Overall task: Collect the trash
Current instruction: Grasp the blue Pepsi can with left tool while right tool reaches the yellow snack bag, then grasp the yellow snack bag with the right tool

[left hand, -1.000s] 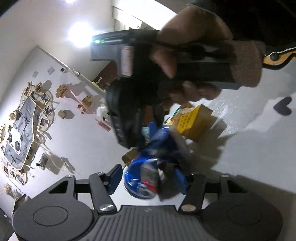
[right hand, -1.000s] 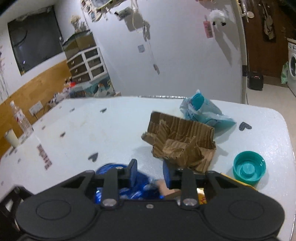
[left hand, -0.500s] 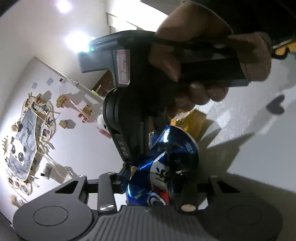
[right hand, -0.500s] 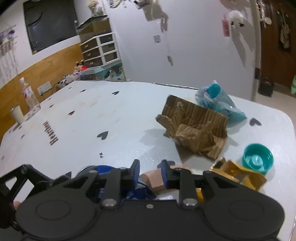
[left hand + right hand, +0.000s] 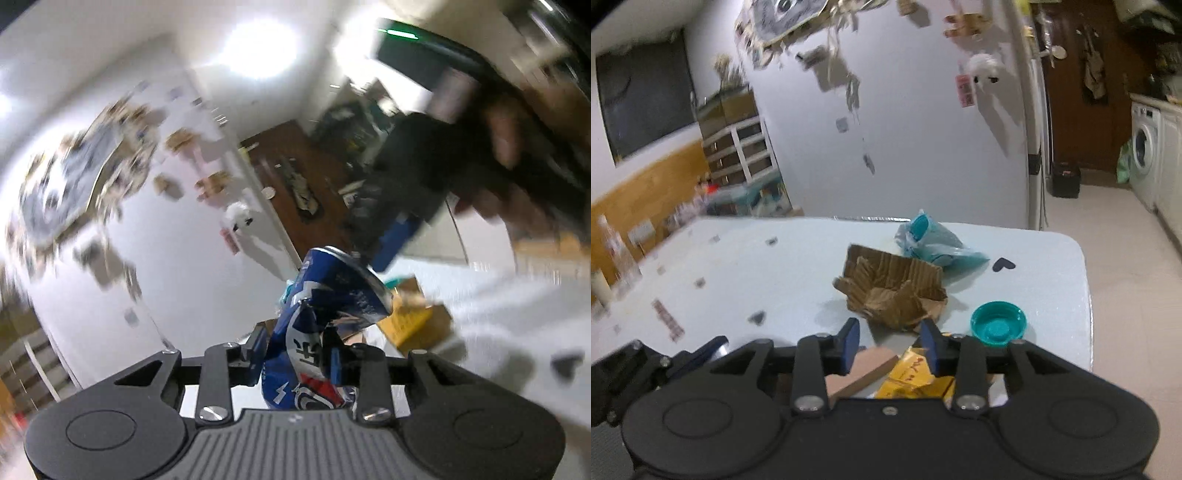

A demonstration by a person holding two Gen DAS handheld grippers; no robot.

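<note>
A white table printed with small dark hearts fills the middle of the right wrist view, backed by a pale wall hung with paper cut-outs; a dark door stands at 1 o'clock, a washing machine at 3 o'clock and a drawer unit at 10 o'clock.

Only this view lays out the remaining trash. Torn brown cardboard sits at the centre, a teal plastic bag just behind it at 1 o'clock, a teal cap open side up at 4 o'clock near the table's edge, and a crumpled yellow wrapper beside a tan card piece at 6 o'clock. The right gripper hangs above those last two with its blue pads apart and nothing pinched between them.

Only the left wrist view, heavily blurred, shows the crushed blue can. The left gripper is clamped on it, pads pressing its dented sides, the can sticking up and away from the camera. At 2 o'clock a hand grips the other tool, one blue pad just above the can's rim.

Compared with a second ago, the left jaws have narrowed onto the can and lifted it off the table, while the right jaws, which sat closer together over the can, have just been opening and now stand empty.
</note>
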